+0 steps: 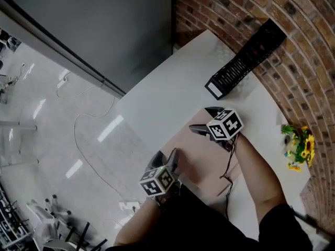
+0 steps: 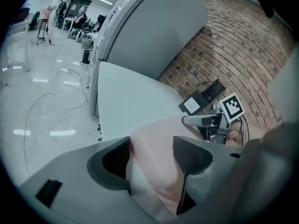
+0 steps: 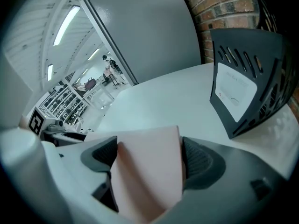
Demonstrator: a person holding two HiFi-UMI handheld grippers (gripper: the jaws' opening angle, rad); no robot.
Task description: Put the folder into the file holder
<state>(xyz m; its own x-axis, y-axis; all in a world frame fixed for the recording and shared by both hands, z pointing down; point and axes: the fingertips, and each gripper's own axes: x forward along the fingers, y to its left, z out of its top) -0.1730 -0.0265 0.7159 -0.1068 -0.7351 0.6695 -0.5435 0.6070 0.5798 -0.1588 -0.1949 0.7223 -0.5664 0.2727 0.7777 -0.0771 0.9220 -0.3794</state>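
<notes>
File holder bears a white label, writing illegible.

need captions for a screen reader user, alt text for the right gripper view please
The right gripper has its grey jaws wide apart with a flat pale pink paper folder between them, over a white table. A black slotted plastic file holder with a white label sits ahead at right.

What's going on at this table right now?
A person has a pink folder lying on the white table, with a gripper at each end. The left gripper and right gripper both have open jaws straddling the folder's edge, not clamped. The black file holder sits apart, by the brick wall.
</notes>
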